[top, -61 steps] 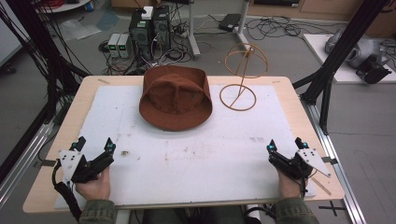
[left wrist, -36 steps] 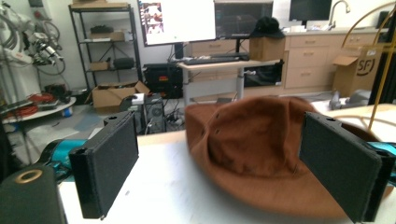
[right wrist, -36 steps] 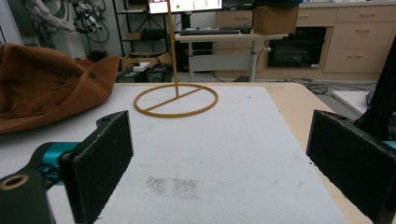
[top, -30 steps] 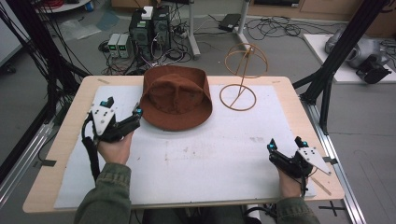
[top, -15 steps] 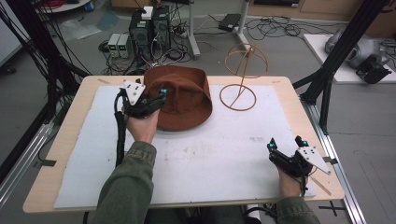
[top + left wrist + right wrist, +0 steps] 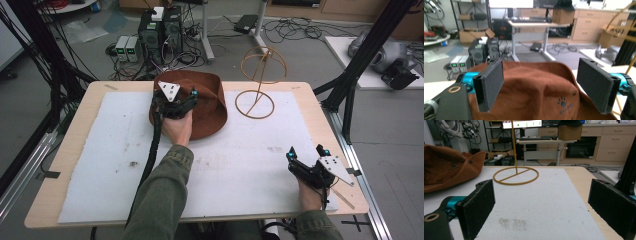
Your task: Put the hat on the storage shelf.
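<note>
One brown hat point(image 6: 207, 107), one wire stand point(image 6: 257, 82), two tongs

Person's olive-green sleeve point(image 6: 162, 192); black left gripper point(image 6: 186, 101) and right gripper point(image 6: 306, 152), each with teal-collared, flat black padded jaws, a grey three-cornered top plate (pale, with small holes) and a black trailing cable point(image 6: 152, 150).

Wooden table point(image 6: 320, 107) under white mat point(image 6: 250, 160) (brown hat point(image 6: 210, 117), wire stand point(image 6: 256, 102) on top)
</note>
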### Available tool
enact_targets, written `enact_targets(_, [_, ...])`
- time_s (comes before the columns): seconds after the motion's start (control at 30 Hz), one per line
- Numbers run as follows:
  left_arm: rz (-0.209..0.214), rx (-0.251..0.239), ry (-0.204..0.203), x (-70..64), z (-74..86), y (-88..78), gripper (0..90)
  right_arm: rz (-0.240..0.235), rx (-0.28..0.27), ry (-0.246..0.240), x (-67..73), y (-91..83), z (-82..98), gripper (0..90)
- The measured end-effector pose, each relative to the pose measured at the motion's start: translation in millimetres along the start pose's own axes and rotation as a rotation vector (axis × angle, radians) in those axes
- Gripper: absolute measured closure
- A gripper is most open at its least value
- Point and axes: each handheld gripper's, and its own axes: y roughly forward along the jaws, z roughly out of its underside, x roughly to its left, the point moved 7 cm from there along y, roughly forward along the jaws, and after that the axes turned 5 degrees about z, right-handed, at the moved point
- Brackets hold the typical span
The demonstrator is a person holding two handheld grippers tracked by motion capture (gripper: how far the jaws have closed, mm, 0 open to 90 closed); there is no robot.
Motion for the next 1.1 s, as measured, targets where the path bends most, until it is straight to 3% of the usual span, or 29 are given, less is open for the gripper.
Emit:
enact_targets(0.23, [-0.017, 0.075, -0.027, -6.6, 25.3, 17.9, 24.1, -0.005, -0.001, 0.000, -0.1, 0.7, 0.2, 6.4])
enact_targets(0.4, [-0.070, 0.125, -0.009, -4.2, 43.8, 30.6, 26.7, -0.007, 0.001, 0.003, -0.1, 1.2, 0.2, 6.4])
enact_targets(0.57, [-0.103, 0.180, -0.062, 6.4, 61.5, 40.7, 27.3, -0.011, 0.000, 0.006, -0.8, 2.0, 0.5, 6.4])
enact_targets(0.7, [-0.114, 0.201, -0.064, 10.8, 69.5, 46.9, 29.6, -0.011, -0.001, 0.015, -1.8, 3.7, 0.9, 6.4])
enact_targets(0.93, [-0.114, 0.246, -0.029, 7.6, 76.9, 59.5, 29.7, -0.013, 0.001, 0.026, -2.7, 4.6, 1.2, 6.4])
enact_targets(1.1, [-0.106, 0.262, -0.055, 10.7, 81.7, 64.9, 33.2, -0.012, 0.001, 0.031, -3.4, 4.3, 1.1, 6.4])
